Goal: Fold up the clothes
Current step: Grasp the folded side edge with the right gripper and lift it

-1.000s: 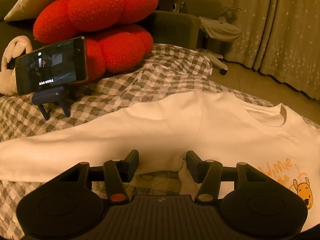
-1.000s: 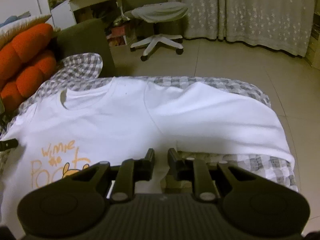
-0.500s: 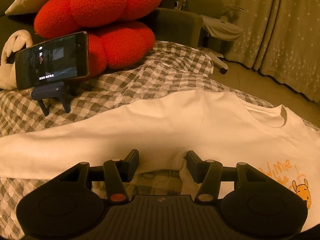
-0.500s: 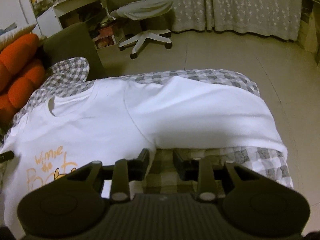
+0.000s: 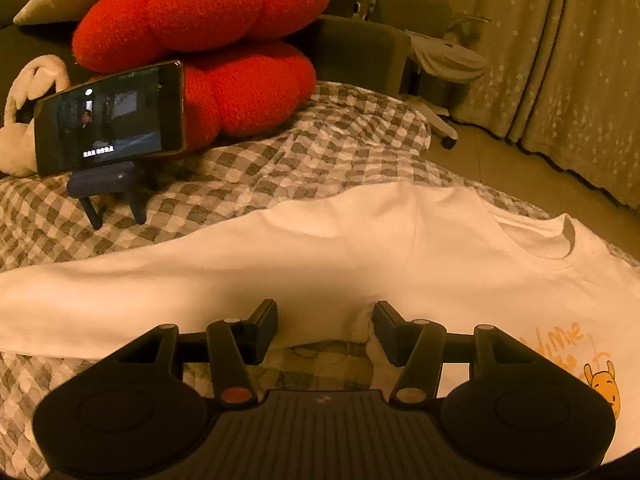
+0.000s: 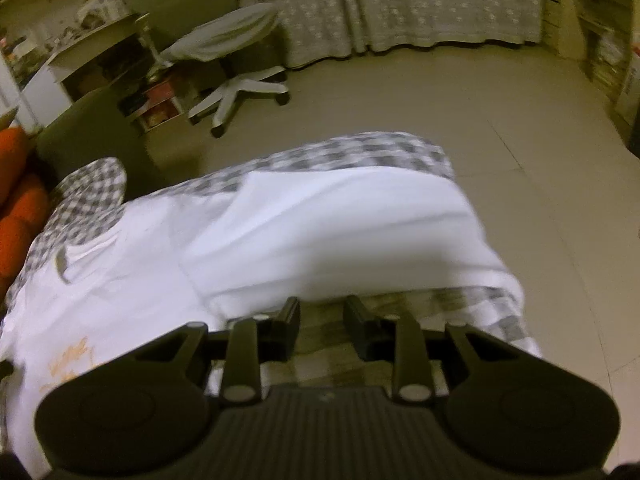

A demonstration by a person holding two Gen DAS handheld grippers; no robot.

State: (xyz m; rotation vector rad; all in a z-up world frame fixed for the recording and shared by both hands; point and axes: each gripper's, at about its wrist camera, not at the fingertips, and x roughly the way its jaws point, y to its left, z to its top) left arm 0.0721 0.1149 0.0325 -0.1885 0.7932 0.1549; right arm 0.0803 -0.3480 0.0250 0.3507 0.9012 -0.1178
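Right gripper had drawn back from white sweatshirt, jaws wider, empty. Left gripper unchanged, jaws apart at armpit. Sweatshirt flat on checked cover, 12 o'clock.

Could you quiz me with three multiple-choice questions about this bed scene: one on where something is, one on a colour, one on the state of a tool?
1. Where does the phone stand?
A. on the floor
B. on a small stand on the checked bedspread, in front of the cushions
C. on the shirt

2. What colour is the lettering on the white shirt?
A. orange
B. blue
C. black

3. How are the left gripper fingers?
A. shut on a sleeve
B. shut on the phone
C. spread apart at the shirt's underarm

Answers: 1 B, the stand's legs rest on the checks; 2 A, orange print by the cartoon bear; 3 C, a wide gap shows between them.
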